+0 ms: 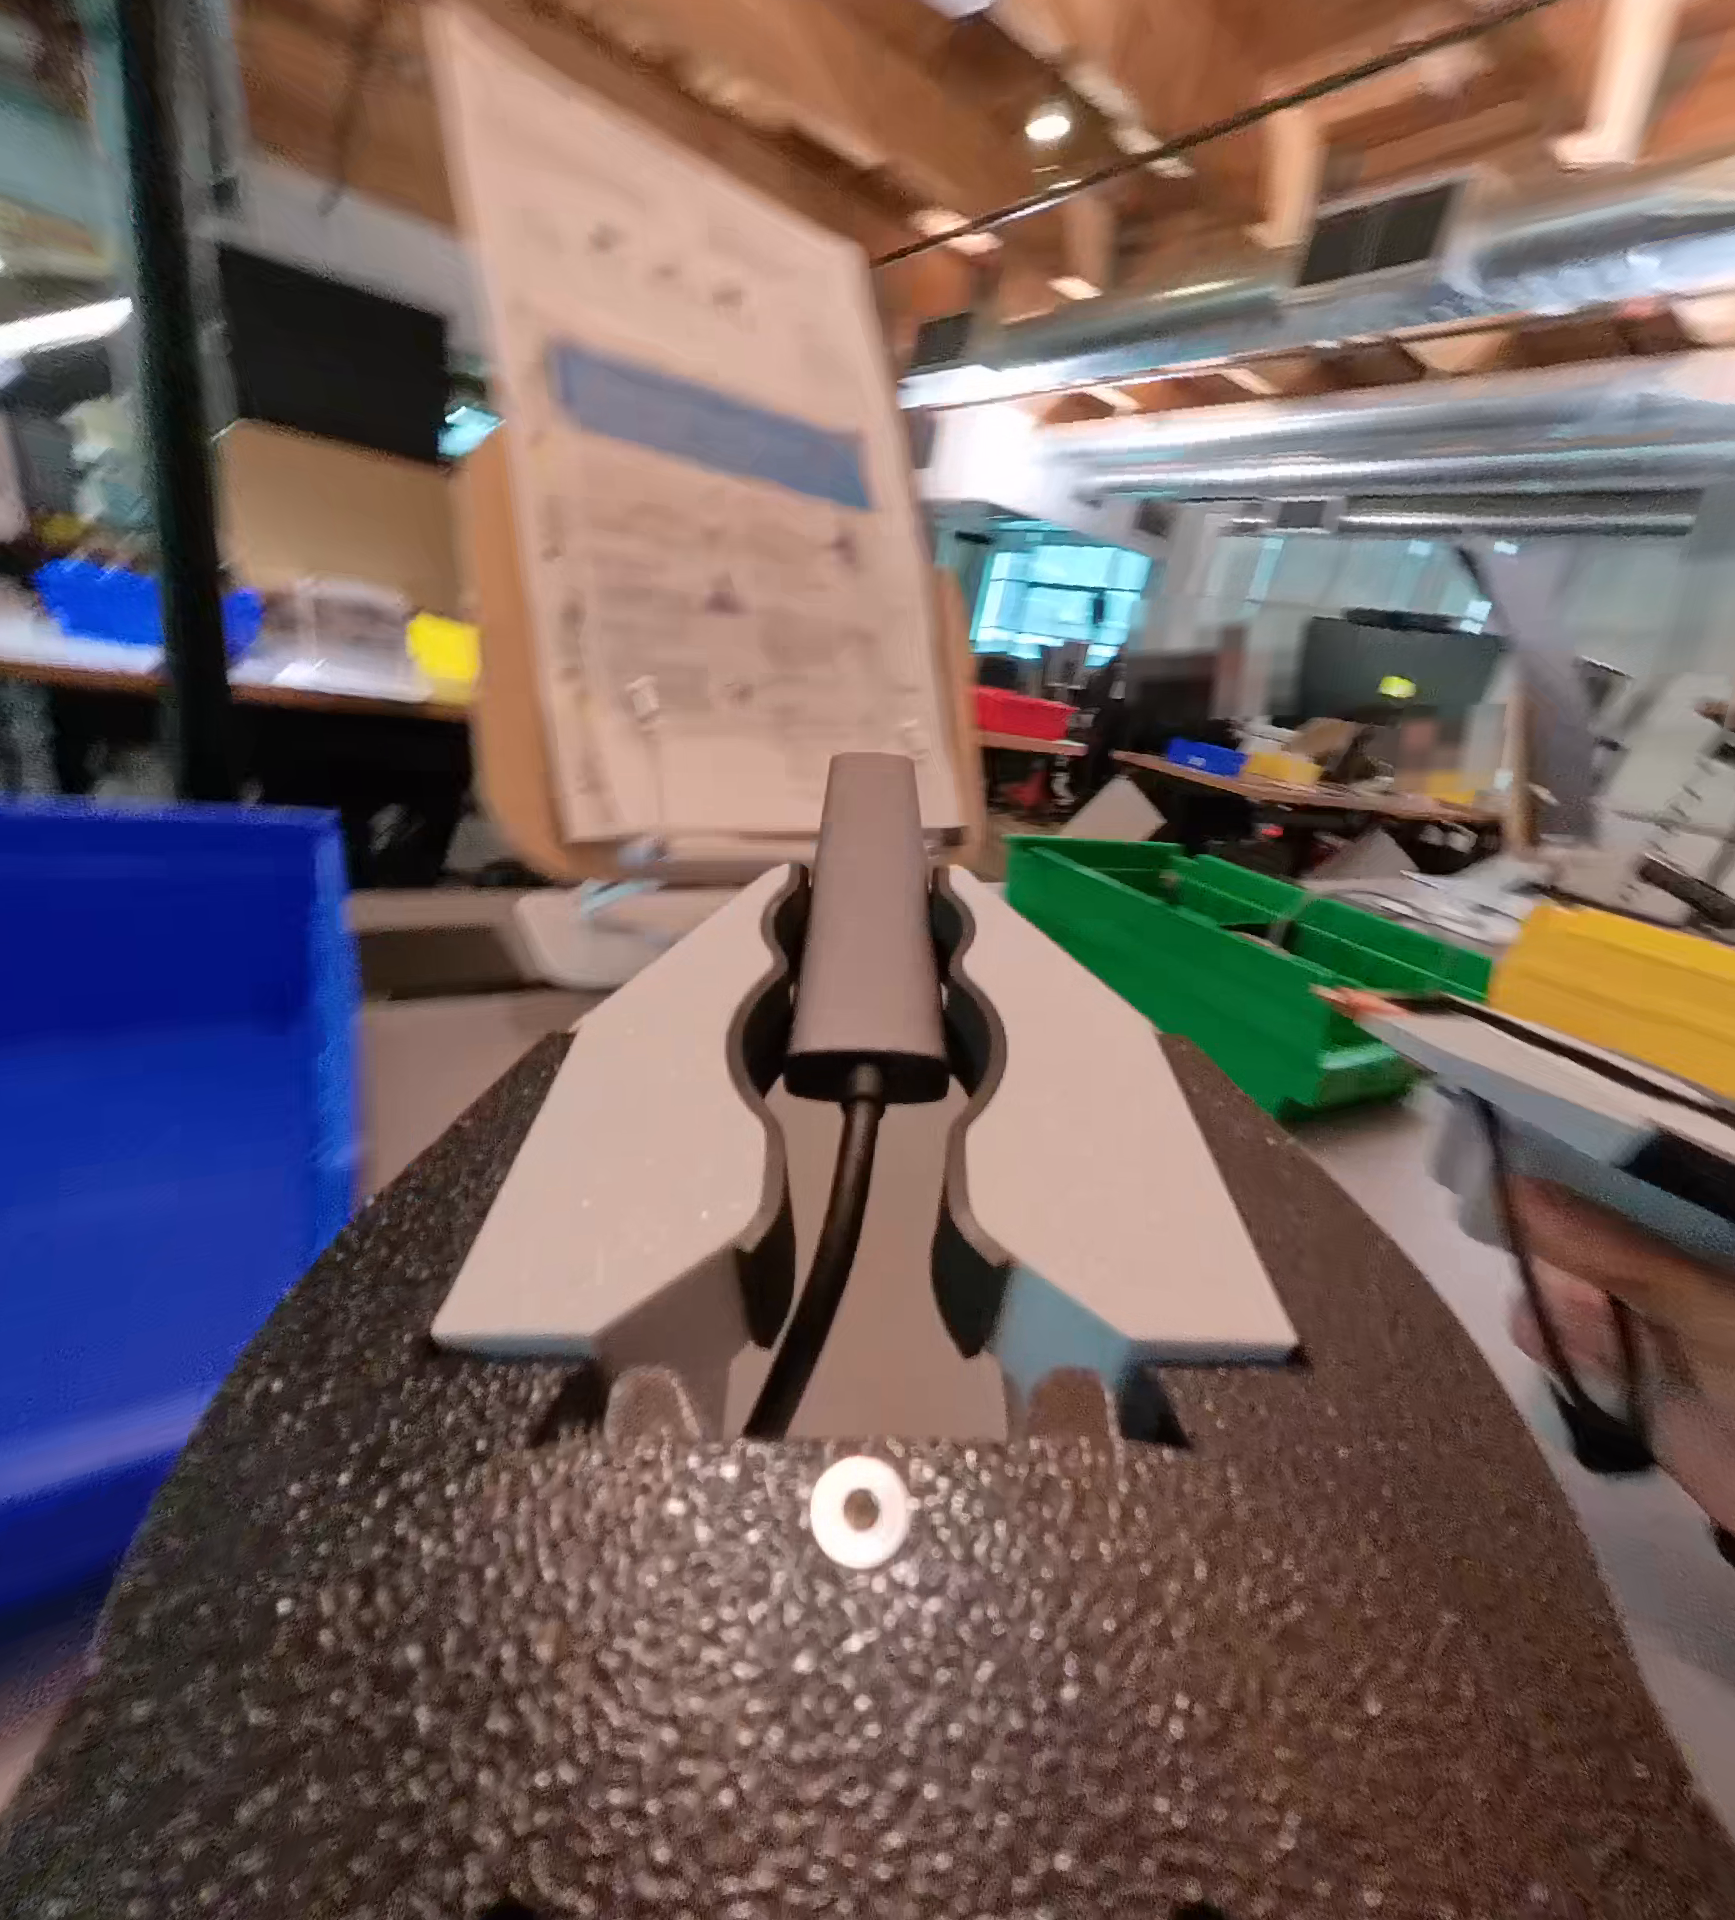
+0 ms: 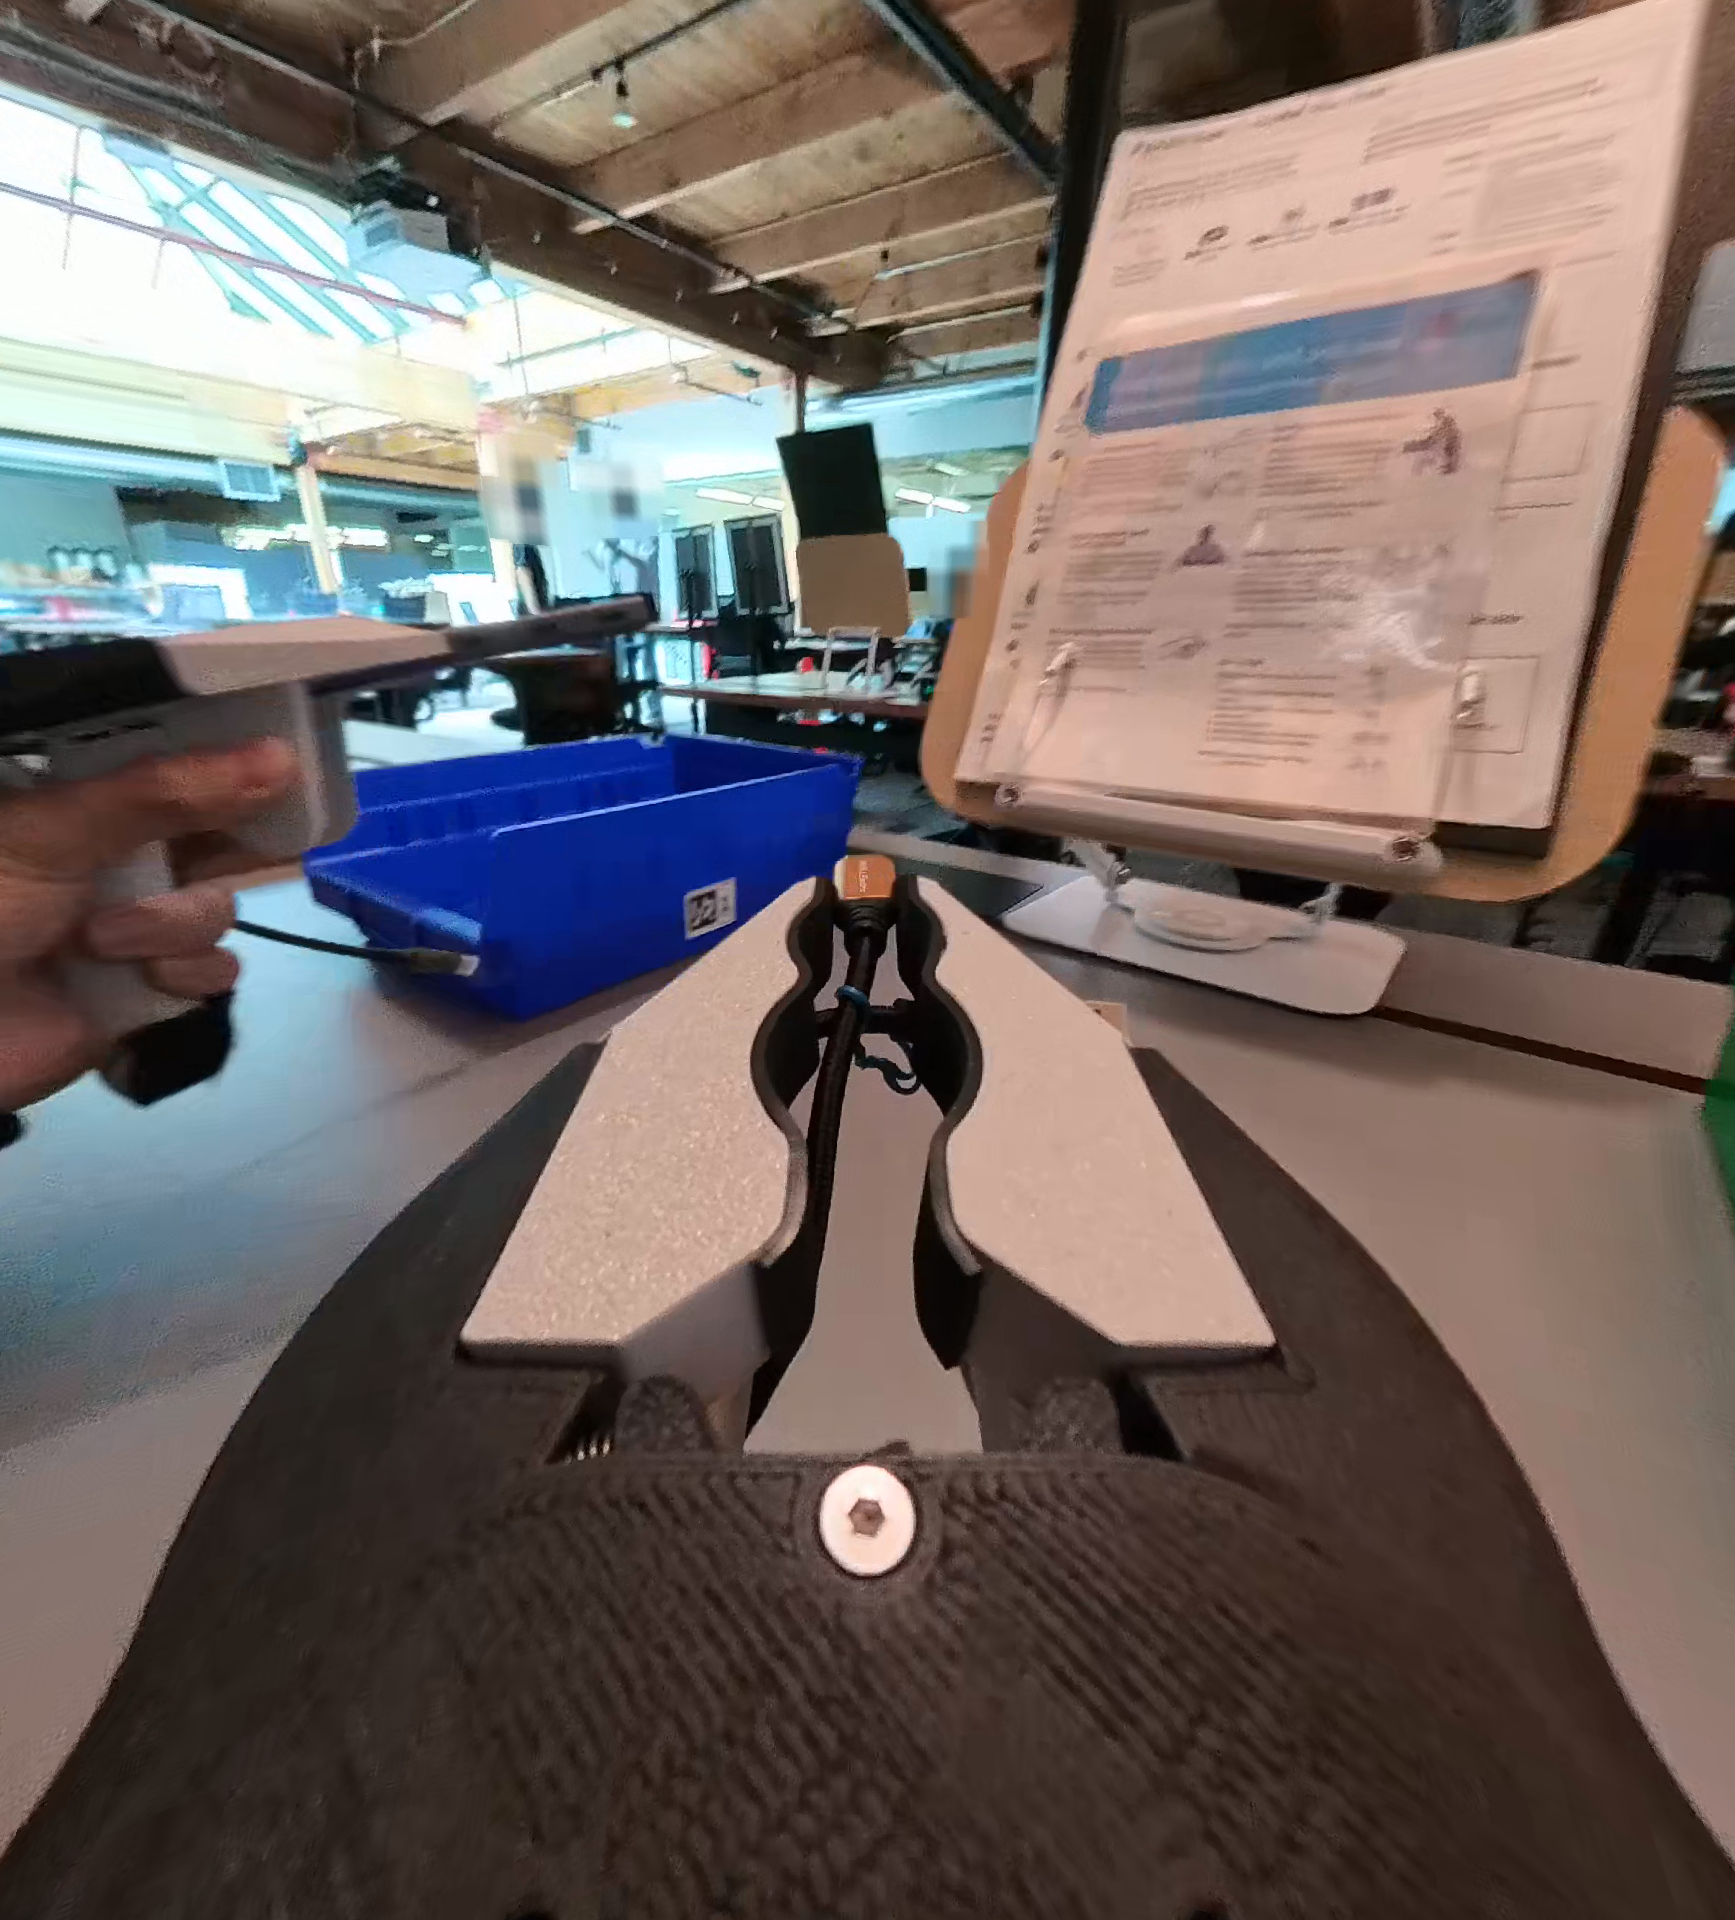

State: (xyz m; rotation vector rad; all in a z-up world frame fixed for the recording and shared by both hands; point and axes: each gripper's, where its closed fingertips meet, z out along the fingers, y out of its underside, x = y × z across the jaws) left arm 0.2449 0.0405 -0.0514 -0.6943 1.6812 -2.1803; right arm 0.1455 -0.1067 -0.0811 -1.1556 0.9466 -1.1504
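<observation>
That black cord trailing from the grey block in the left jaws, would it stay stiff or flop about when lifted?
Probably floppy: the black cord curves down from the grey block rather than standing straight. It looks thin, so likely light. The block seems rigid and smooth-sided; clamped in the left gripper, it might slip if the jaws loosened.

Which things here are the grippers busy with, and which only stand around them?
In the grippers:
- left gripper shut on the grey adapter with its black cord
- right gripper shut on the orange-tipped cable

Standing around:
- blue bin
- green bin
- yellow bin
- document stand
- grey table
</observation>
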